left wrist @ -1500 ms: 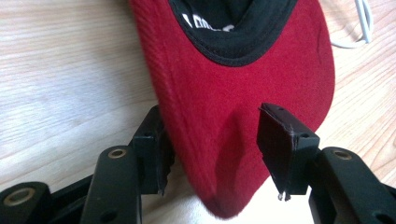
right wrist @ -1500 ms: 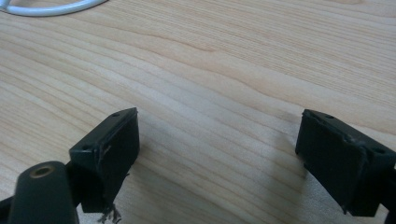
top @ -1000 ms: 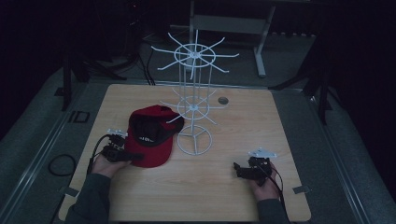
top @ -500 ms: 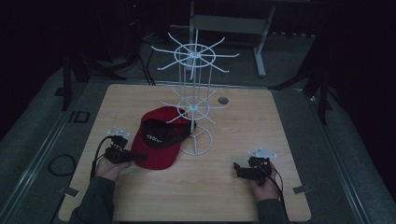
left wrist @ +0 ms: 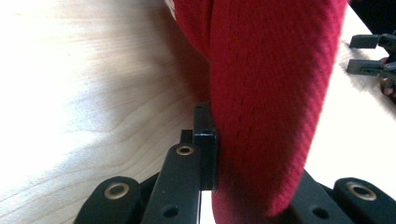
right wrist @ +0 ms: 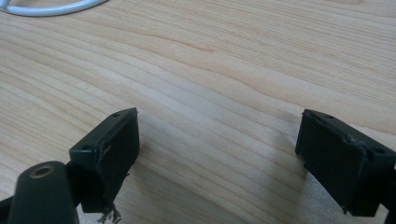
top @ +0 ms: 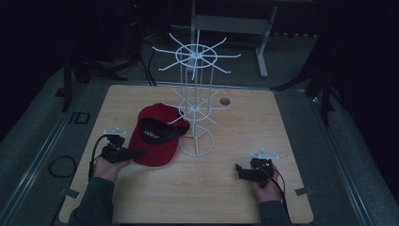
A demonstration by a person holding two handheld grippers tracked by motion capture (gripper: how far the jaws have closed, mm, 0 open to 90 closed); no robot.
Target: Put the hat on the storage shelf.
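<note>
Left gripper (top: 134,153) jaws clamped on brim of red cap (top: 155,134), centre-left in high view, lying on table (top: 282,122) against white wire rack (top: 195,113). Cap not hung; hanging likely remains. Right gripper (top: 241,170) jaws wide apart, empty, lower right.

One red cap (top: 157,134), one white wire rack (top: 195,101), two grippers.

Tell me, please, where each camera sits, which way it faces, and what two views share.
High view: above the person's side, looking forward and down on the table; forearms and hands show.
Left gripper view: on the left claw, looking along its jaws shut on the red cap.
Right gripper view: on the open right claw, facing bare wood.
Shared: the cap, high and left views.
</note>
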